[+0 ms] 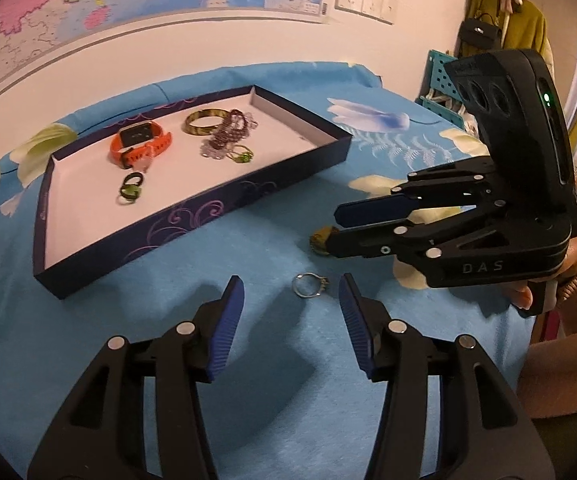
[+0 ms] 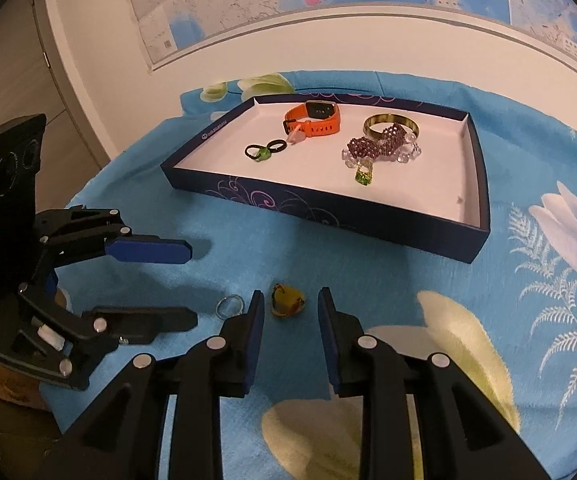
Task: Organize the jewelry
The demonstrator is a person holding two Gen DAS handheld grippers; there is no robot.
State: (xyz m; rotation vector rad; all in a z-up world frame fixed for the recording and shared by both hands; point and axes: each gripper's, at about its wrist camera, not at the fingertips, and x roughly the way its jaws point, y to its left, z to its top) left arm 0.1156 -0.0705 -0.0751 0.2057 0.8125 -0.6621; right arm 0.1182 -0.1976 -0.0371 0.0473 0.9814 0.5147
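Observation:
A thin silver ring [image 1: 310,285] lies on the blue cloth between the tips of my left gripper [image 1: 291,285], which is open and not touching it. A yellow ring [image 2: 288,300] lies between the tips of my right gripper [image 2: 290,295], also open. In the left wrist view the right gripper [image 1: 334,228] half hides that yellow ring [image 1: 319,241]. In the right wrist view the left gripper [image 2: 190,284] is beside the silver ring [image 2: 230,306]. The dark blue tray [image 1: 192,212] [image 2: 328,216] holds an orange watch [image 1: 140,142], a gold bangle [image 1: 206,122], a purple bead bracelet [image 2: 376,146] and green-stone rings [image 2: 364,176].
The flowered blue cloth [image 2: 528,320] covers the table and ends near the wall with a map [image 1: 88,0]. A hand in a pink sleeve [image 1: 568,280] holds the right gripper. A teal crate [image 1: 440,80] and hanging coat stand at the far right.

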